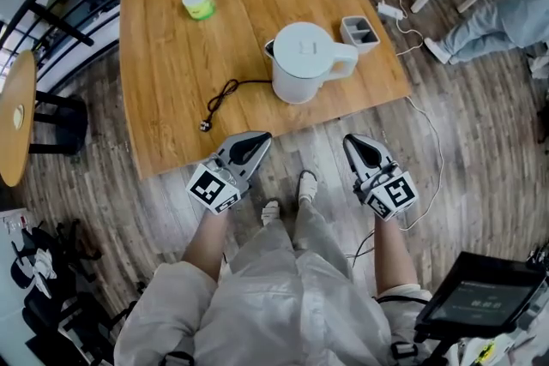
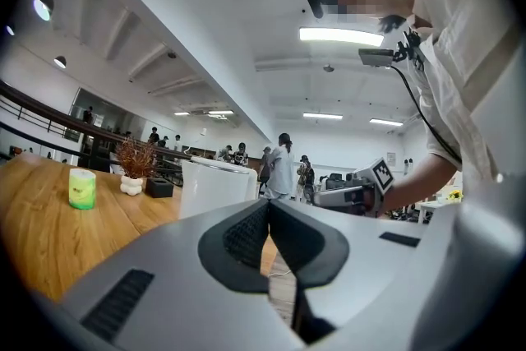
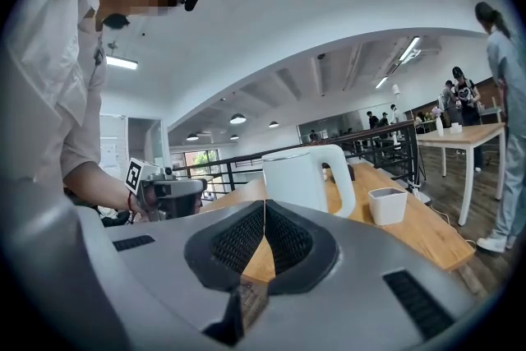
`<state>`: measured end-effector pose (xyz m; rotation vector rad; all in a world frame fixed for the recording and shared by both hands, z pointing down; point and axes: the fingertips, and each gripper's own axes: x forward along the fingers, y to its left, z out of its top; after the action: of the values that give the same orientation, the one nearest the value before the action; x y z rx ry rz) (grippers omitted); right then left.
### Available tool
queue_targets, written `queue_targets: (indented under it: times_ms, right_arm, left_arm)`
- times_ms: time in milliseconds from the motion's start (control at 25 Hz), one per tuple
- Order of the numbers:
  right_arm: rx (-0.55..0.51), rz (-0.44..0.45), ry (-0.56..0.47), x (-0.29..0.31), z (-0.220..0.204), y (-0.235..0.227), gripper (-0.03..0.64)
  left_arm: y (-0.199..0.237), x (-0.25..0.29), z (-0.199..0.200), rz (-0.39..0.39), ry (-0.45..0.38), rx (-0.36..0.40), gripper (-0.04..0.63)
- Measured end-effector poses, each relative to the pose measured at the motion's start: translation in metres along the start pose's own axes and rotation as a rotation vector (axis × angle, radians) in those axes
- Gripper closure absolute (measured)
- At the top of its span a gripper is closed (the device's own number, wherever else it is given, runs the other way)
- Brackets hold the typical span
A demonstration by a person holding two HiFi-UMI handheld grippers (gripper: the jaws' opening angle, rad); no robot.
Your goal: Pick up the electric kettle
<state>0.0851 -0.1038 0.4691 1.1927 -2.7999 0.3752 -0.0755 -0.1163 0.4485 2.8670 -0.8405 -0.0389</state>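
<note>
Kettle [image 1: 300, 64] upright on table [image 1: 171, 99], near its front edge.
I hold left gripper [image 1: 250, 147] and right gripper [image 1: 364, 152] clenched, empty, short of the table; kettle's long axis vertical, handle points right in head view.

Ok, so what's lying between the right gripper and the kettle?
Nothing is in the way: only a bare strip of table and some floor separate the right gripper from the electric kettle, as the head view shows.
</note>
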Motion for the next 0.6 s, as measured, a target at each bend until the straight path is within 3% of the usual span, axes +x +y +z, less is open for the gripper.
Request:
queue_targets:
  times_ms: [600]
  right_arm:
    - [0.028, 0.008, 0.02, 0.034, -0.021, -0.052, 0.604]
  left_arm:
    - [0.04, 0.035, -0.028, 0.029, 0.026, -0.013, 0.588]
